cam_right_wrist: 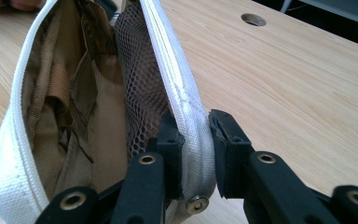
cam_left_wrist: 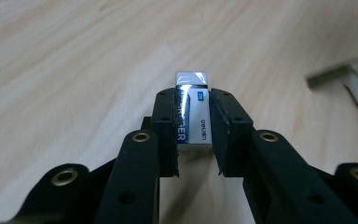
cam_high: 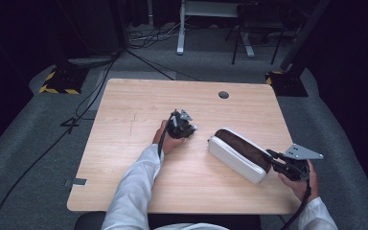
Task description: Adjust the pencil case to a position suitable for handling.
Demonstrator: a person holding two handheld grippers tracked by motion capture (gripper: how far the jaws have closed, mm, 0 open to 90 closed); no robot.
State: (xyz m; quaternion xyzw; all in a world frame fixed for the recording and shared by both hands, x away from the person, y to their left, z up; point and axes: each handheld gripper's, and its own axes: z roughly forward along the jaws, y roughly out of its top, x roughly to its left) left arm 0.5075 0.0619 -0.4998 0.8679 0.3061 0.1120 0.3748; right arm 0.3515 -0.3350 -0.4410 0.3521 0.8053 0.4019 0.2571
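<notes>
Holding an eraser (cam_left_wrist: 193,114) between its jaws, the left gripper (cam_high: 182,125) sits over the middle of the table (cam_high: 124,143), just left of the pouch (cam_high: 239,154). In the left gripper view the eraser stands on edge, pads pressed to both flat sides, its wrapped end poking out past the tips (the printed sleeve faces up). The right gripper (cam_high: 275,160) is clamped on the pouch's near-right end; the right gripper view shows the jaws pinching the white zip edge (cam_right_wrist: 193,140), one pad inside against the mesh lining (cam_right_wrist: 142,93), one outside. That keeps the mouth spread, w/ the brown interior (cam_right_wrist: 74,116) open to view.

Step in hand, as I read it: carrying the eraser to the pouch, approx. halfway, grip done, drop not yet done. Next move calls for swinging the left gripper right and over the opening, tipping the eraser down between the zip edges, then parting the jaws. Right side should hold the edge firm so the mouth doesn't sag shut.
</notes>
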